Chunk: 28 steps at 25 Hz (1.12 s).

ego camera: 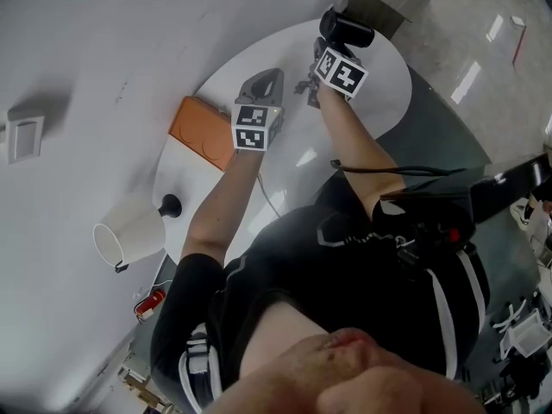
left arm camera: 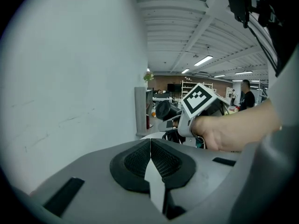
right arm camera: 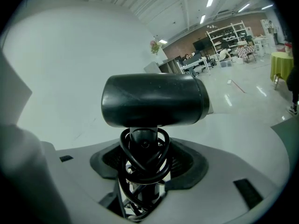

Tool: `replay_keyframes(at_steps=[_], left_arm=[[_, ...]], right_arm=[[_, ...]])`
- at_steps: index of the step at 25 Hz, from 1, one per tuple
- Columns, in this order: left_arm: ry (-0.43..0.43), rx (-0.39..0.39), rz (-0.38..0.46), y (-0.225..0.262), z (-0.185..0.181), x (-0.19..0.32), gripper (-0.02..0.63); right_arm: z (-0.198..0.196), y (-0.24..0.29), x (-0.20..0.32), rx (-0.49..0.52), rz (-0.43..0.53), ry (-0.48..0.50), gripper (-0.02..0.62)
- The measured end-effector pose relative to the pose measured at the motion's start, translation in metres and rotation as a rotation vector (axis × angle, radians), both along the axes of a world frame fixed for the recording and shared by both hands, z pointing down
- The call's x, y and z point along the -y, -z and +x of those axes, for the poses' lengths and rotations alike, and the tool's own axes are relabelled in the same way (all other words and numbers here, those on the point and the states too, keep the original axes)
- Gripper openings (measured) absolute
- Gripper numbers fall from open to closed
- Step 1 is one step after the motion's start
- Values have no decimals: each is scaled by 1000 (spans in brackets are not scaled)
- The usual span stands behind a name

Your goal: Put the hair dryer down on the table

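One black hair dryer (right arm camera: pixel 154 99) stands clamped in the right gripper (right arm camera: pixel 142 174).

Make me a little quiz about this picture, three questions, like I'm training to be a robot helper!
1. True or false: the left gripper holds the hair dryer.
2. What colour is the box on the table? A green, B orange, C blue.
3. Fill in: the cord is looped round the dryer's ____.
Key: 1 false, the right gripper holds it; 2 B; 3 handle.
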<state>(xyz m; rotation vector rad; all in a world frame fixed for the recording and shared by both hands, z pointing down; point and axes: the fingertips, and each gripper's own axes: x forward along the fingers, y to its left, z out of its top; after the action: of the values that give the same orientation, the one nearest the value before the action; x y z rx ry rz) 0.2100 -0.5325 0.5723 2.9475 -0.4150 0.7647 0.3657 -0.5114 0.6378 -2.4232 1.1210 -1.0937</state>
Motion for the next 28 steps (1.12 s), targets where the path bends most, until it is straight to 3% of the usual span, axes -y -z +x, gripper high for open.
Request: replay_keyframes(at_steps=[8,28], left_arm=[[-40,44,5,-8,18,10,32],[-98,133,-39,-53,32,17,32]], right_arm=[[16,-27,1,-13,-103,-28,255],[42,-82,8,153,-249,-161,255]])
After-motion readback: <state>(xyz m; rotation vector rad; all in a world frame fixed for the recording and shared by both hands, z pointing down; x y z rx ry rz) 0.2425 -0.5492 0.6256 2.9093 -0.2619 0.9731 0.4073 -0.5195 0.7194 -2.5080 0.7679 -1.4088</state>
